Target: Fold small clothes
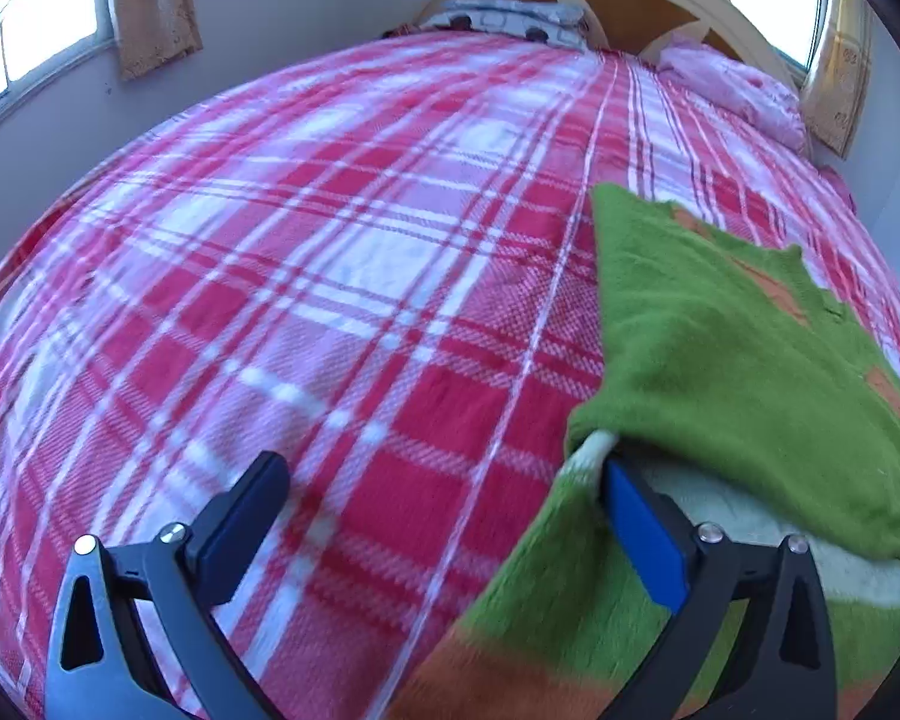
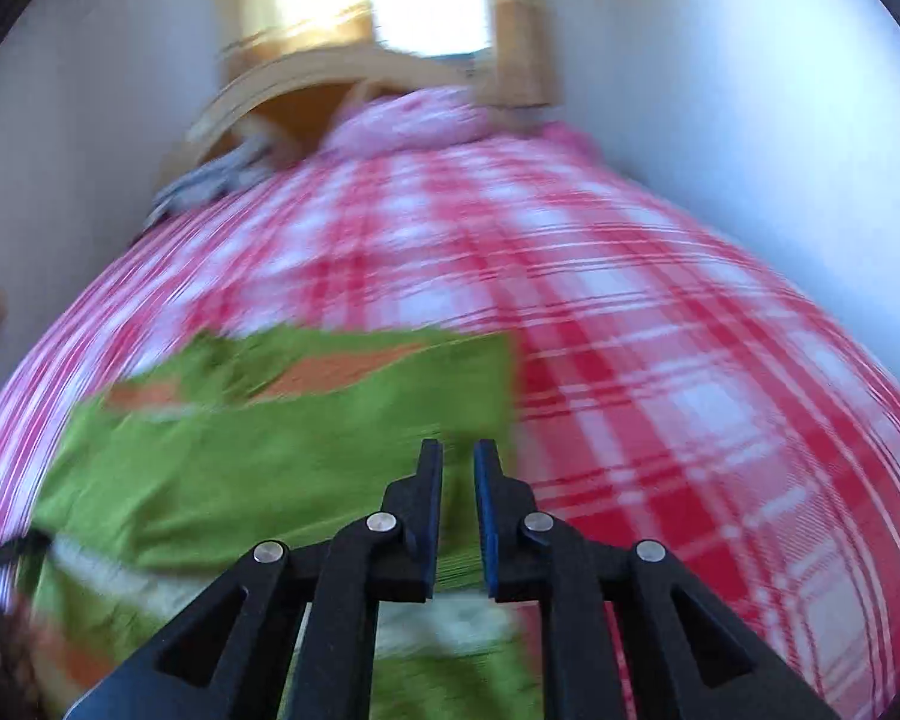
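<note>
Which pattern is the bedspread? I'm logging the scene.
Red, pink and white plaid on the bedspread; sharpest in the left wrist view.

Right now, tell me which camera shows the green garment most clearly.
The left wrist view. There the green garment is sharp, with its pile, orange patches and folded-over edge visible beside the left gripper. The right wrist view shows more of the green garment, but smeared by motion blur.
</note>
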